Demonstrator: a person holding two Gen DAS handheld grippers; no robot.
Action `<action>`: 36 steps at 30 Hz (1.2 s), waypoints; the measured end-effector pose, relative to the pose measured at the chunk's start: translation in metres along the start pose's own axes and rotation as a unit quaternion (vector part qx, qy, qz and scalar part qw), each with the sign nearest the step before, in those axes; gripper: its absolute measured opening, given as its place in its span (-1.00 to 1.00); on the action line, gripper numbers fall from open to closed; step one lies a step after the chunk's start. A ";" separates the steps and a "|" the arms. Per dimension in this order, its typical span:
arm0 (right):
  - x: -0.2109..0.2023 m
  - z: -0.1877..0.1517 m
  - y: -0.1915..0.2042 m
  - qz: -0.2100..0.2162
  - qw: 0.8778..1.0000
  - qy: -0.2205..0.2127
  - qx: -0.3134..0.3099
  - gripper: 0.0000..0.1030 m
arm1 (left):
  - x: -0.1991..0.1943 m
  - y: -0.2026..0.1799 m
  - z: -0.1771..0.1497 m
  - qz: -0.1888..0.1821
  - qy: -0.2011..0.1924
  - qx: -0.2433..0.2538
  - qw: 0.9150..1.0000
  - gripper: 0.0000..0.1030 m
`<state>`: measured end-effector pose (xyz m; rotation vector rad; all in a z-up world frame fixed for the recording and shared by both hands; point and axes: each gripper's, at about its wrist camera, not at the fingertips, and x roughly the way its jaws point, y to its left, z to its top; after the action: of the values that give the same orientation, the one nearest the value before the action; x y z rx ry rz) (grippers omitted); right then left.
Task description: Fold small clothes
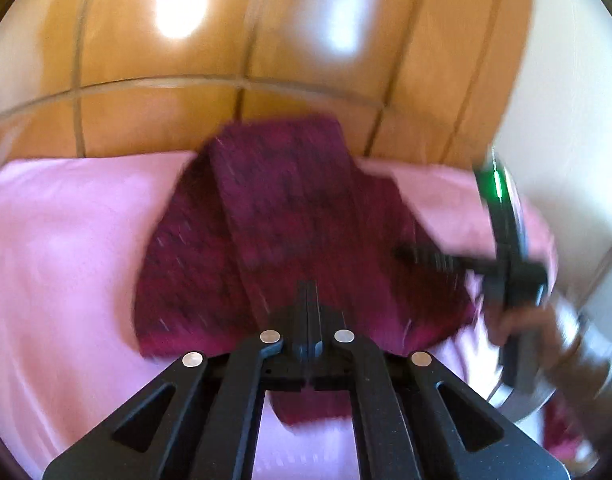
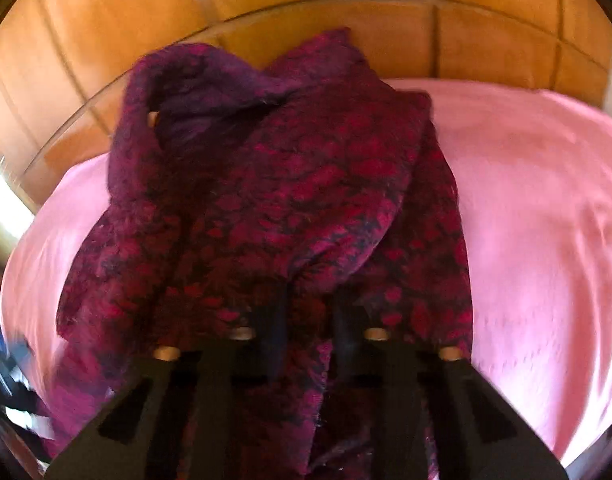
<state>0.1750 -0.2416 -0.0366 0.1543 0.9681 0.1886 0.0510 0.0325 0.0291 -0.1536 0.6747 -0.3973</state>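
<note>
Mostly blurred: left gripper (image 1: 308,292) clenched; right gripper (image 2: 306,300) grasping maroon garment (image 2: 266,184), fingertips hidden

A glossy wooden headboard (image 1: 266,40) fills the back of both views, honey-orange, split into panels by darker grooves that run upright and across. 2 bright patches of light glare on its surface in the left wrist view. Below it lies a bed under a pink sheet (image 2: 546,220), smooth with faint creases. To the right of the headboard stands a cream wall (image 1: 566,80). In the right wrist view a strip of strong daylight (image 2: 2,196) shows at the left edge.
</note>
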 end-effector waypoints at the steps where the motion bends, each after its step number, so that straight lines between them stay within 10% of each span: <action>1: -0.002 0.001 -0.001 0.002 1.000 -0.004 -0.002 -0.80 | -0.004 0.012 0.014 -0.003 -0.013 -0.021 1.000 -1.00; 9: -0.028 0.012 -0.011 -0.027 0.998 -0.041 -0.042 -0.81 | -0.006 0.029 0.055 0.033 -0.034 -0.027 0.999 -1.00; 11: -0.025 0.012 -0.023 -0.028 0.999 -0.034 -0.025 -0.82 | -0.002 0.014 0.045 0.025 -0.024 -0.008 0.999 -0.42; 13: -0.028 0.013 -0.033 -0.028 0.999 -0.035 -0.004 -0.82 | 0.000 0.001 0.030 0.032 -0.029 0.003 0.999 0.74; 20: -0.045 0.014 -0.049 -0.106 0.992 -0.065 -0.033 -0.84 | 0.052 -0.067 -0.041 0.069 0.045 0.159 0.984 0.69; 22: -0.051 0.017 -0.055 -0.126 0.988 -0.074 -0.040 -0.85 | 0.083 -0.071 -0.059 0.087 0.088 0.188 0.974 -0.17; 29: -0.053 0.030 -0.089 -0.224 0.968 -0.088 -0.068 -0.87 | 0.045 -0.017 -0.002 -0.006 0.059 0.055 0.997 -0.72; 36: -0.031 0.069 -0.166 -0.334 0.938 -0.080 -0.038 -0.90 | 0.003 0.085 0.094 0.058 -0.024 -0.032 0.998 -0.74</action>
<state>0.2295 -0.4135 -0.0088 -0.2314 0.8018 -0.4077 0.1389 0.1099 0.0779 -0.1843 0.6467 -0.2606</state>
